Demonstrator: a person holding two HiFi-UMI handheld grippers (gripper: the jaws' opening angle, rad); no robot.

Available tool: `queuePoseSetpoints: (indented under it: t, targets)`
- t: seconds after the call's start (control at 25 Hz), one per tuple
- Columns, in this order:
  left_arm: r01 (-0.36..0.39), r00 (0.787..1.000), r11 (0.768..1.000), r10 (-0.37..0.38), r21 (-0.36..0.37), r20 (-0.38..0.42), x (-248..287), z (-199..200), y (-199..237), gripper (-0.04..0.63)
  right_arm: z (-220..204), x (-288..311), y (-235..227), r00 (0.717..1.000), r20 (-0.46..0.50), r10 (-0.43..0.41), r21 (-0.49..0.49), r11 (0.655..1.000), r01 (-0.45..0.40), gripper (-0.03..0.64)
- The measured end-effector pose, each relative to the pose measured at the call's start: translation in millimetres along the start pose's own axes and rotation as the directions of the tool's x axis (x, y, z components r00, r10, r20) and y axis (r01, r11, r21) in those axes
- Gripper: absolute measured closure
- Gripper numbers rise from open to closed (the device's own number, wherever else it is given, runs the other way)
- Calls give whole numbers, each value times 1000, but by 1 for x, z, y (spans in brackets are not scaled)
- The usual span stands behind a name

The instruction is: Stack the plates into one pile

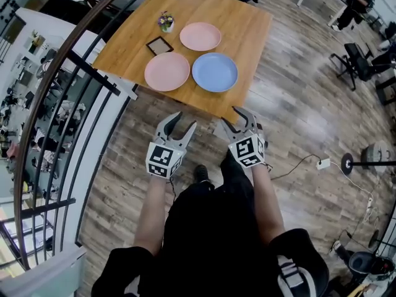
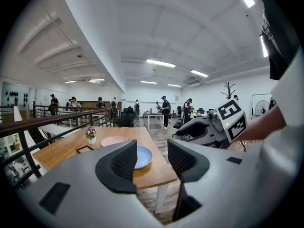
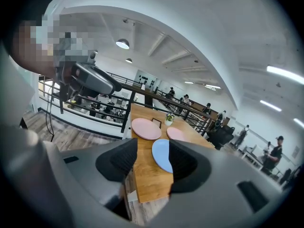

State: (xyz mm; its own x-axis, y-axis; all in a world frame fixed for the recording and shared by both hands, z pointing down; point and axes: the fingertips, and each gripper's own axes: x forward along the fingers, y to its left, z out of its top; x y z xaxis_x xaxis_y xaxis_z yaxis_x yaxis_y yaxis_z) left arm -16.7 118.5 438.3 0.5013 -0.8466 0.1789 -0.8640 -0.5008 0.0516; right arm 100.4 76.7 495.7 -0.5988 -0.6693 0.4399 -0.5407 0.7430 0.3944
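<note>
Three plates lie apart on the wooden table (image 1: 250, 30): a pink plate (image 1: 167, 71) at the near left, a blue plate (image 1: 215, 72) beside it on the right, and a second pink plate (image 1: 200, 36) farther back. My left gripper (image 1: 185, 120) and right gripper (image 1: 230, 116) hover side by side over the floor, just short of the table's near edge. Both are open and hold nothing. In the left gripper view the blue plate (image 2: 142, 156) shows between the jaws of the left gripper (image 2: 152, 158). In the right gripper view the blue plate (image 3: 161, 155) shows between the jaws of the right gripper (image 3: 153, 161), with the pink plates (image 3: 146, 128) beyond it.
A small dark picture frame (image 1: 159, 45) and a little flower pot (image 1: 165, 22) stand on the table's left side near the plates. A black railing (image 1: 80, 64) runs along the left. An office chair (image 1: 359, 60) and a floor cable (image 1: 303, 163) are to the right.
</note>
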Motion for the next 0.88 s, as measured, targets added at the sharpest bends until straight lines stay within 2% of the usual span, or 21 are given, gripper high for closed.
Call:
queuePoseSetpoints:
  t: [0.48,0.88]
  targets:
    - [-40,999,999,40,5,-14,33,4,9,394,-1,27,-25,998,24,51,-26,998,-50,402]
    - [-123,992,992,122,-34,-43,70,-3,24,394,-13,62,-52,989,32,147,-47,988,-145,403]
